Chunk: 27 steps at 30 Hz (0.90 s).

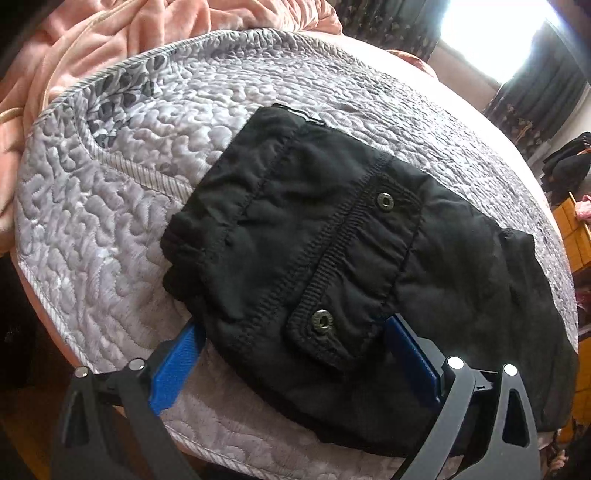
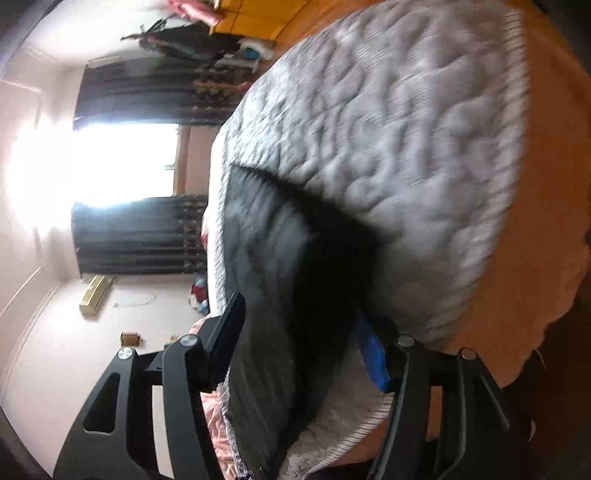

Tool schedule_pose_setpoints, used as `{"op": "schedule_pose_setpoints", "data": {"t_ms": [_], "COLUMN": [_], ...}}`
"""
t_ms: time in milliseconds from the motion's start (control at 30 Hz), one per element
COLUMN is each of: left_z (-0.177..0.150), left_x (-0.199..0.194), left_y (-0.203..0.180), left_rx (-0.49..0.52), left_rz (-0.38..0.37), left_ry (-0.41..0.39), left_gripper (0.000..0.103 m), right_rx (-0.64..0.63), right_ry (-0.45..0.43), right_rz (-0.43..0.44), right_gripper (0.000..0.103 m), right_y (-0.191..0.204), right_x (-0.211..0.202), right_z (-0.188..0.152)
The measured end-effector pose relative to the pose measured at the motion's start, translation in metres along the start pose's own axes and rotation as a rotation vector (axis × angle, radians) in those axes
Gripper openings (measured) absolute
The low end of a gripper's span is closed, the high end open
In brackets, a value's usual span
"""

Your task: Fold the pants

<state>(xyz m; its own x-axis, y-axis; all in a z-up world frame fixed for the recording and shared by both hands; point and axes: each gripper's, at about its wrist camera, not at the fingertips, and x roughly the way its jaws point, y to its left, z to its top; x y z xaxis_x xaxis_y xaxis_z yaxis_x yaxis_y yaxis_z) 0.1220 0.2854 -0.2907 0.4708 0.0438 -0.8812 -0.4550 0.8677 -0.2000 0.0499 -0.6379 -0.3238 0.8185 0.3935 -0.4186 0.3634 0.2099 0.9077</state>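
Black pants [image 1: 332,258] lie as a folded bundle at centre frame on the grey quilted bedspread [image 1: 110,221]; judged near done, the fold needs edges squared and pressed flat. Left gripper [image 1: 295,350], lower frame, spread wide, straddles the bundle's near edge, gripping nothing. Right gripper [image 2: 295,332], blurred, also wide around dark cloth.

Bed with grey quilt [image 1: 110,206], stitched in pebble pattern. Pink blanket [image 1: 92,40] bunched at its far edge. Bright window [image 1: 495,37], overexposed, flanked by dark curtains [image 1: 535,99]. Pale pink walls [image 2: 48,295]. Yellow wooden cabinet [image 2: 255,18] at room's side.
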Motion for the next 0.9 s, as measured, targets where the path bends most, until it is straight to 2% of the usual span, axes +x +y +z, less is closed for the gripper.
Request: {"op": "schedule_pose_setpoints", "data": {"t_ms": [133,200,233,267,367,400,433,467,500,600,667,700,733,767,800,900], "left_z": [-0.001,-0.002,-0.002,-0.002,-0.003,-0.003,-0.003,-0.003,-0.003,-0.002,-0.001,-0.002,-0.002,-0.001,-0.002,-0.002], "left_x": [0.000,0.000,0.001,0.000,0.001,0.002,0.001,0.001,0.001,0.000,-0.001,-0.001,-0.001,-0.001,-0.001,-0.001], "left_y": [-0.005,-0.005,-0.004,-0.005,-0.006,-0.006,-0.006,-0.006,-0.006,-0.007,-0.008,-0.008,-0.009,-0.009,-0.010,-0.011], "left_rx": [0.001,-0.008,-0.010,-0.010,-0.003,-0.003,-0.002,-0.002,-0.001,0.010,0.014,0.015,0.014,0.013,0.013,0.021], "left_rz": [0.001,0.002,0.002,0.002,0.009,0.011,0.011,0.012,0.012,0.014,0.017,0.019,0.024,0.027,0.028,0.035], "left_ry": [-0.008,-0.010,-0.009,-0.010,-0.015,-0.016,-0.017,-0.017,-0.016,-0.010,-0.013,-0.013,-0.013,-0.014,-0.015,-0.016], "left_gripper": [0.098,0.098,0.098,0.098,0.098,0.098,0.098,0.098,0.098,0.098,0.098,0.098,0.098,0.098,0.098,0.098], "right_rx": [0.017,0.031,0.053,0.070,0.043,0.023,0.023,0.032,0.053,0.080,0.105,0.095,0.090,0.082,0.060,0.000], "right_ry": [-0.009,-0.038,-0.049,-0.063,-0.062,-0.055,-0.049,-0.042,-0.038,-0.040,-0.045,-0.039,-0.035,-0.030,-0.020,0.012], "right_rz": [0.062,0.040,0.063,0.083,0.093,0.098,0.122,0.163,0.207,0.264,0.297,0.304,0.318,0.344,0.367,0.407], "right_gripper": [0.060,0.037,0.037,0.038,0.054,0.066,0.073,0.073,0.071,0.039,0.037,0.047,0.065,0.073,0.079,0.079], "right_y": [0.001,-0.013,-0.021,-0.026,-0.024,-0.018,-0.015,-0.014,-0.018,-0.042,-0.057,-0.053,-0.050,-0.042,-0.032,-0.015], "right_x": [0.006,0.002,-0.002,-0.010,-0.008,-0.007,-0.006,-0.006,-0.008,-0.015,-0.020,-0.018,-0.019,-0.019,-0.019,-0.012], "right_z": [0.005,0.006,0.004,-0.001,-0.006,-0.004,-0.001,0.004,0.007,0.003,-0.003,-0.002,-0.001,0.001,0.004,0.007]}}
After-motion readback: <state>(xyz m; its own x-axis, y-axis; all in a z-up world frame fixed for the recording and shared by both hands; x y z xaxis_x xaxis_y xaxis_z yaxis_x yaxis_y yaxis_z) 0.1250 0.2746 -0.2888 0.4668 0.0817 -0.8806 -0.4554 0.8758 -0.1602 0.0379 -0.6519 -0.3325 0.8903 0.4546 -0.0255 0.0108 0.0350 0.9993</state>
